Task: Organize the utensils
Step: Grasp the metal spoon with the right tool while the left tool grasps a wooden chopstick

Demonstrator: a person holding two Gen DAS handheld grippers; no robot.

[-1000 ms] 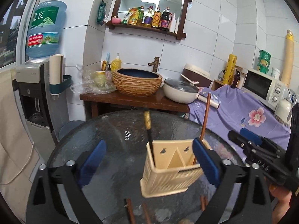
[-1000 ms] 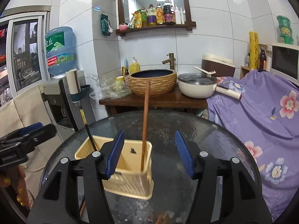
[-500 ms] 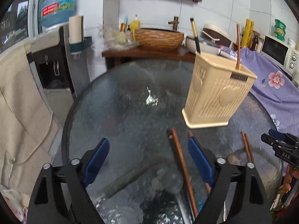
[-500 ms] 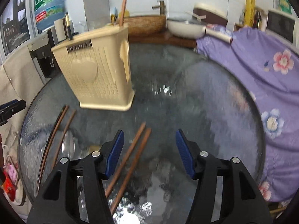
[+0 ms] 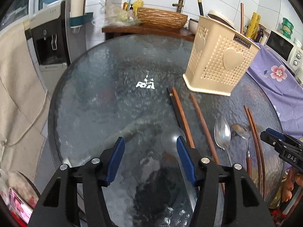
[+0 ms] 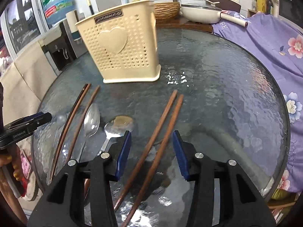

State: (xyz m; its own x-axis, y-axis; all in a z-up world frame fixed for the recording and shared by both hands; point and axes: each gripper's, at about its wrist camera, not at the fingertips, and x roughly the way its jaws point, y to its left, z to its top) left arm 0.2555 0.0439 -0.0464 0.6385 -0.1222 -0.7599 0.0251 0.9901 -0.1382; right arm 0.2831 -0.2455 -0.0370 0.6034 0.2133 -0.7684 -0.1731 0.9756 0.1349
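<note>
A cream perforated utensil holder (image 5: 219,58) (image 6: 123,49) stands on the round glass table (image 5: 113,98) with a black chopstick (image 5: 199,1) and a brown chopstick (image 5: 241,17) standing in it. Brown chopsticks (image 6: 161,132) lie on the glass directly between my right gripper's (image 6: 150,156) open jaws. More chopsticks (image 6: 75,117) and two metal spoons (image 6: 91,119) (image 6: 117,126) lie to its left. My left gripper (image 5: 150,159) is open and empty, low over the glass, with chopsticks (image 5: 183,117) just right of it.
A water dispenser (image 5: 51,37) stands left of the table. A wooden stand with a woven basin (image 5: 161,19) is behind it. A purple floral cloth (image 6: 274,43) covers the surface on the right, with a microwave (image 5: 282,45).
Both grippers have dropped from above the holder toward the near side of the table and now look down at the utensils lying on the glass. Both stay open.
</note>
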